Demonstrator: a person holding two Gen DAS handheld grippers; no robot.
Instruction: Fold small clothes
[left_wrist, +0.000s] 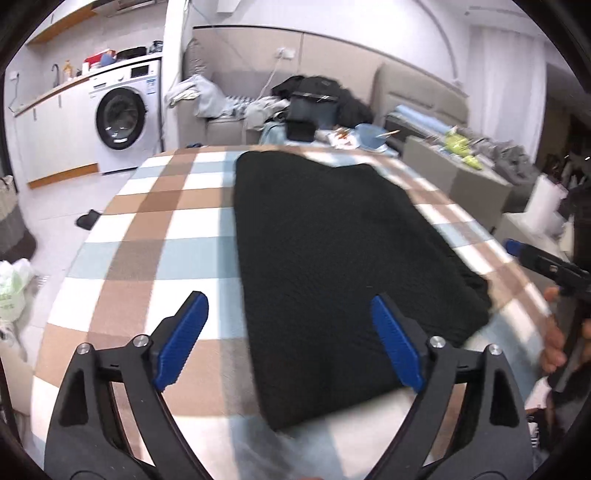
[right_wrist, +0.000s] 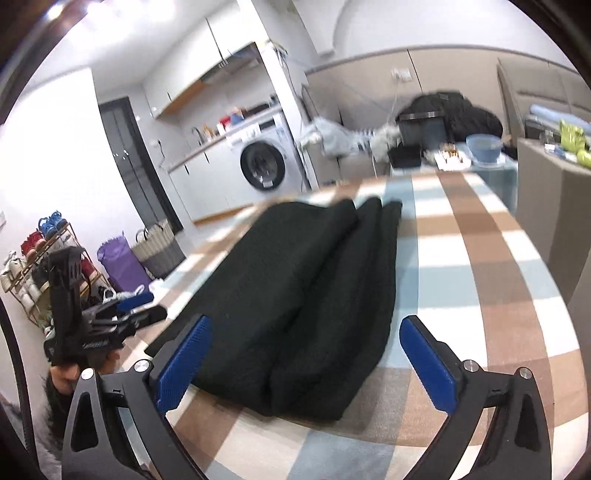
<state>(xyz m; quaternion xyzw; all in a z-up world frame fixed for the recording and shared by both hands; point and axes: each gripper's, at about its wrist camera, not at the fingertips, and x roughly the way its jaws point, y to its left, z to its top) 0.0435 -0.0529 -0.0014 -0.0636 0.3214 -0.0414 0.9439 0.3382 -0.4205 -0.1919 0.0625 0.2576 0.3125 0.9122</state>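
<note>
A dark green knitted garment (left_wrist: 332, 266) lies folded lengthwise on the checked tablecloth (left_wrist: 159, 229). In the right wrist view the same garment (right_wrist: 295, 295) shows stacked layers with a fold line running away from me. My left gripper (left_wrist: 290, 306) hovers open above the garment's near end, with its blue pads clear of the cloth. My right gripper (right_wrist: 306, 328) also stands open just above the near edge, nothing pinched. The right gripper (left_wrist: 535, 258) shows at the right edge of the left wrist view, and the left gripper (right_wrist: 136, 304) at the left of the right wrist view.
Beyond the table's far end sit a black box (left_wrist: 301, 129) and a blue bowl (left_wrist: 371, 134). A washing machine (left_wrist: 122, 118) stands at the back left. A shoe rack (right_wrist: 37, 258), a purple bag (right_wrist: 120, 262) and a woven basket (right_wrist: 159, 247) stand on the floor at the left.
</note>
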